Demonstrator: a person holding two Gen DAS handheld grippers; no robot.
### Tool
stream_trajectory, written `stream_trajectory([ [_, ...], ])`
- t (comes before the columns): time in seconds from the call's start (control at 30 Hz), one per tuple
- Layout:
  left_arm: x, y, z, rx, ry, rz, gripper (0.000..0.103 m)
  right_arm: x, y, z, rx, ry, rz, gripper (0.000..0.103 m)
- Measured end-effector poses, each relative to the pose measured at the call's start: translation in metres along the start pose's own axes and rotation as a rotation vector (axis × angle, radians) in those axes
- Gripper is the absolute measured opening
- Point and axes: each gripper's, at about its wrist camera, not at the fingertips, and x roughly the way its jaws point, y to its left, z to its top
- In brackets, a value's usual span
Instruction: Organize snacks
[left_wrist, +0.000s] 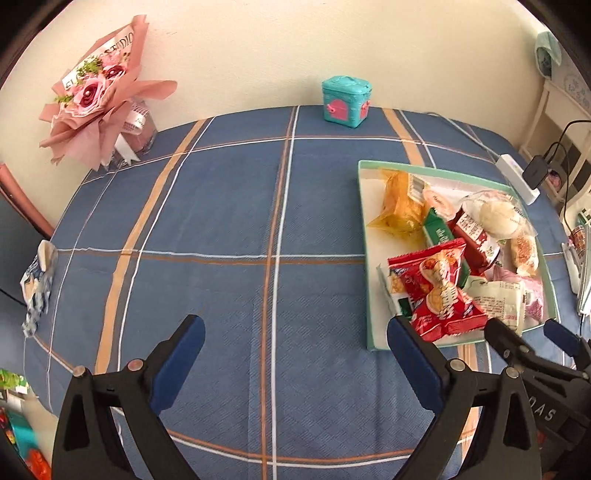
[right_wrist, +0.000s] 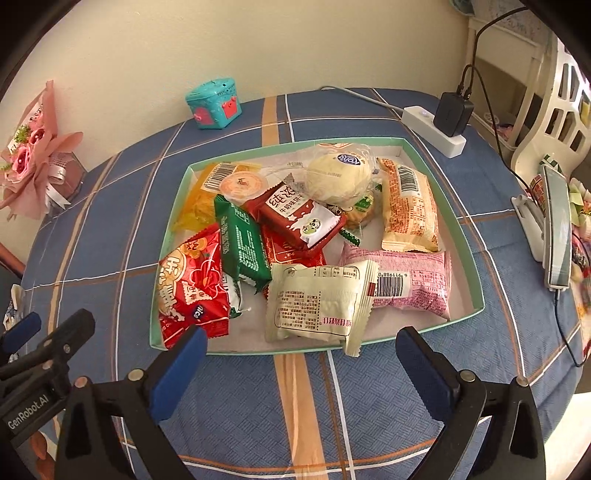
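A shallow mint-rimmed tray (right_wrist: 476, 258) on the blue plaid tablecloth holds several snack packs: a red pack (right_wrist: 192, 288), a green pack (right_wrist: 243, 247), a cream pack (right_wrist: 317, 306), a pink pack (right_wrist: 410, 280), an orange-printed pack (right_wrist: 410, 206), a round bun (right_wrist: 338, 177) and a yellow pack (right_wrist: 199, 199). The tray also shows at the right in the left wrist view (left_wrist: 369, 295). My right gripper (right_wrist: 301, 354) is open and empty just before the tray's near rim. My left gripper (left_wrist: 295, 339) is open and empty over bare cloth, left of the tray.
A teal toy box (left_wrist: 345, 101) stands at the back by the wall. A pink bouquet (left_wrist: 99, 92) is at the back left. A white power strip with charger (right_wrist: 439, 125) and a phone on a stand (right_wrist: 554, 229) lie right of the tray. A crumpled wrapper (left_wrist: 37, 284) lies at the left edge.
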Motion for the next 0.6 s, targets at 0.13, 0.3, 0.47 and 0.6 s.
stream_trajectory([
  [0.13,0.0,0.0,-0.002,0.004,0.002,0.014,0.099,0.0,-0.001,0.0,0.0,0.002,0.001,0.103],
  [0.3,0.003,0.001,-0.002,0.004,0.025,0.059,0.099,0.0,0.001,0.001,0.001,0.001,0.003,0.103],
  [0.47,0.004,0.006,-0.002,-0.01,0.037,0.045,0.099,0.0,0.002,0.002,-0.005,0.003,0.001,0.103],
  [0.6,0.009,0.012,-0.001,-0.017,0.06,0.062,0.099,0.001,0.006,0.004,-0.018,0.003,0.002,0.103],
])
